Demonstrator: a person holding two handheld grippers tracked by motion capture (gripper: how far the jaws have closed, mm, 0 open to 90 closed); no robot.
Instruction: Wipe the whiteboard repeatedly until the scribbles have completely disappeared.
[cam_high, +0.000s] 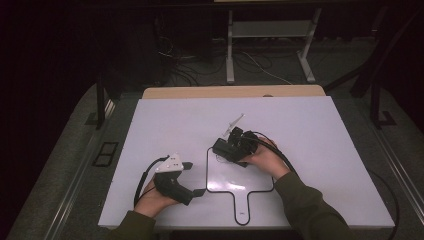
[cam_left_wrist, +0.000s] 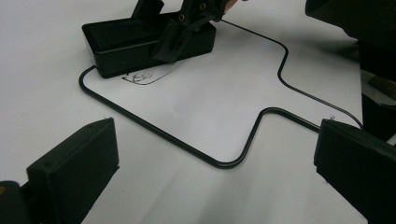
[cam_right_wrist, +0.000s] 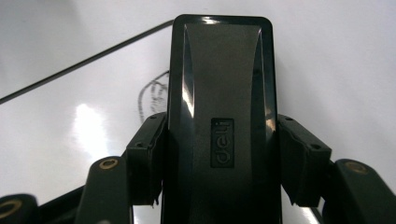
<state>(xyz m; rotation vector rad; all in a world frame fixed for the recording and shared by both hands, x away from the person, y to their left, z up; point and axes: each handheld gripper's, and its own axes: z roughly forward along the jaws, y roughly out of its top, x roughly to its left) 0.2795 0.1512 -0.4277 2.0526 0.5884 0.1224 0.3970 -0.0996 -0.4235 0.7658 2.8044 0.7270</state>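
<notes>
the right tongs (cam_right_wrist: 219, 163) clamp a black eraser (cam_right_wrist: 219, 93) by its long sides, pressed on the small whiteboard (cam_high: 225, 180) over a scribble (cam_left_wrist: 142, 77), mid-table toward the near edge. the left tongs (cam_left_wrist: 215, 158) gape wide and empty near the table's (cam_high: 325, 130) near-left corner; bare room lies all around.

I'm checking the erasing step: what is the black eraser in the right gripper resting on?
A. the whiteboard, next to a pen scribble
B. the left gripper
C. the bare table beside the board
A: the right gripper clamps the black eraser, which sits on the whiteboard beside the scribble.
</notes>
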